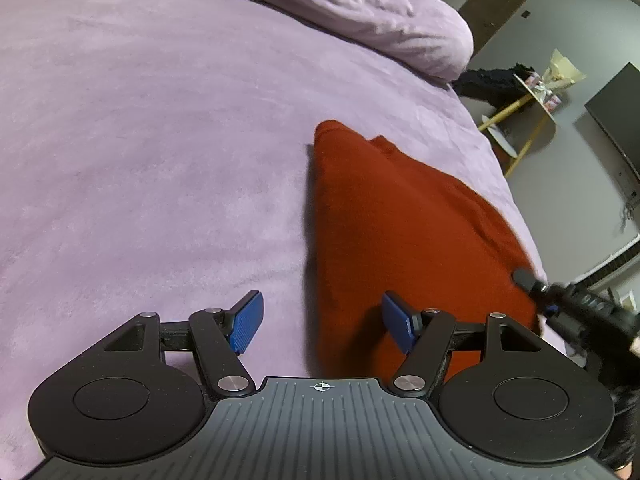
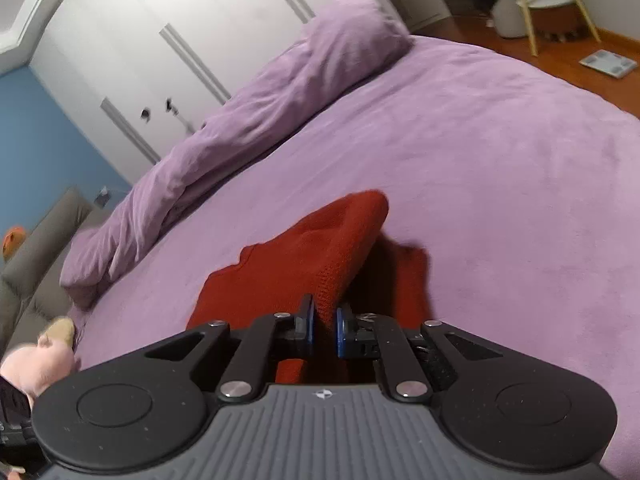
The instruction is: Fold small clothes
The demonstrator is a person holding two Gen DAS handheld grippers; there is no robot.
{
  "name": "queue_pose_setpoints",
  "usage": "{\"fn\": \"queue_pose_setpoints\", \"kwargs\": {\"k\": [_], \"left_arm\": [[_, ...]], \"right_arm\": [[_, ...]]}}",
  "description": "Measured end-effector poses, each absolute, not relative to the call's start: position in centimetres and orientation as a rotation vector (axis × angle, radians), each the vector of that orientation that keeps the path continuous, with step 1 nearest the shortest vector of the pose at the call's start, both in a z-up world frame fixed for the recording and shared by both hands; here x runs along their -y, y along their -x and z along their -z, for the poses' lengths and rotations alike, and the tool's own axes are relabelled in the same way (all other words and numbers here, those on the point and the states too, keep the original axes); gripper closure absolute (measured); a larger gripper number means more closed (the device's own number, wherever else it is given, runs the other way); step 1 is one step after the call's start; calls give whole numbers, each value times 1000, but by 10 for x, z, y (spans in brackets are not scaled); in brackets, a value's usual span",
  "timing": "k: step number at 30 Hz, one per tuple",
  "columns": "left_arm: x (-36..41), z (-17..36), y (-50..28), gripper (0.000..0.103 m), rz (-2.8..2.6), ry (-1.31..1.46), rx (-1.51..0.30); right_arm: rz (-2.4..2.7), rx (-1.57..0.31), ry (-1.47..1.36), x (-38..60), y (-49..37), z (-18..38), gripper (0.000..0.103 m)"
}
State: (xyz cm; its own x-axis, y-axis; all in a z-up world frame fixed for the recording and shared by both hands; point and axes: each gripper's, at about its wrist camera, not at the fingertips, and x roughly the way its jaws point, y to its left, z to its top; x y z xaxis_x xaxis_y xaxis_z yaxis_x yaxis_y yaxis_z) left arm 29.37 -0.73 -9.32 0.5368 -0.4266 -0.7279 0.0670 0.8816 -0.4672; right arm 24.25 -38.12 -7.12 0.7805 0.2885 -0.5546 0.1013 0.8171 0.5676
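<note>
A red knit garment (image 1: 400, 216) lies on the purple bed cover (image 1: 140, 140). My left gripper (image 1: 322, 322) is open just above the bed; the garment's left edge runs between its blue pads, which hold nothing. In the right wrist view my right gripper (image 2: 324, 330) is shut on the red garment (image 2: 316, 252) and lifts a fold of it off the bed cover (image 2: 500, 168). The right gripper (image 1: 532, 282) also shows in the left wrist view at the garment's right edge.
A rolled purple duvet (image 1: 380, 12) lies along the far side of the bed, also in the right wrist view (image 2: 248, 120). A wooden stand (image 2: 548, 4) and a bathroom scale (image 2: 608, 63) are on the floor beyond. A grey sofa (image 2: 36, 248) stands at left.
</note>
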Motion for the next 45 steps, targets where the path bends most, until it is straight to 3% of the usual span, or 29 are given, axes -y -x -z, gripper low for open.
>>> {"fn": "queue_pose_setpoints", "kwargs": {"k": [7, 9, 12, 13, 14, 20, 22, 25, 27, 31, 37, 45], "left_arm": [[7, 98, -301, 32, 309, 466, -987], [7, 98, -304, 32, 329, 488, -988], [9, 100, -310, 32, 356, 518, -996], [9, 102, -312, 31, 362, 528, -999], [10, 105, -315, 30, 369, 542, -1004], [15, 125, -336, 30, 412, 652, -1050], [20, 131, -342, 30, 415, 675, -1057], [28, 137, -350, 31, 414, 659, -1060], [31, 142, -354, 34, 411, 672, -1067], [29, 140, -354, 51, 413, 689, -1054], [5, 110, -329, 56, 455, 695, -980], [-81, 86, -259, 54, 298, 596, -998]], "right_arm": [[-68, -753, -534, 378, -246, 95, 95], [-84, -740, -580, 385, -241, 90, 88], [-61, -722, -617, 395, -234, 89, 64], [-51, -728, -624, 397, -236, 90, 50], [-54, -736, -647, 402, -234, 94, 45], [-171, -752, -929, 434, -239, 123, 34], [-187, -755, -949, 434, -244, 124, 35], [-248, -793, -939, 427, -257, 127, 56], [-264, -823, -983, 421, -267, 136, 56], [-277, -815, -1030, 408, -277, 145, 69], [-336, -832, -1187, 396, -271, 143, 72], [-507, -1060, -1193, 296, -258, 145, 72]]}}
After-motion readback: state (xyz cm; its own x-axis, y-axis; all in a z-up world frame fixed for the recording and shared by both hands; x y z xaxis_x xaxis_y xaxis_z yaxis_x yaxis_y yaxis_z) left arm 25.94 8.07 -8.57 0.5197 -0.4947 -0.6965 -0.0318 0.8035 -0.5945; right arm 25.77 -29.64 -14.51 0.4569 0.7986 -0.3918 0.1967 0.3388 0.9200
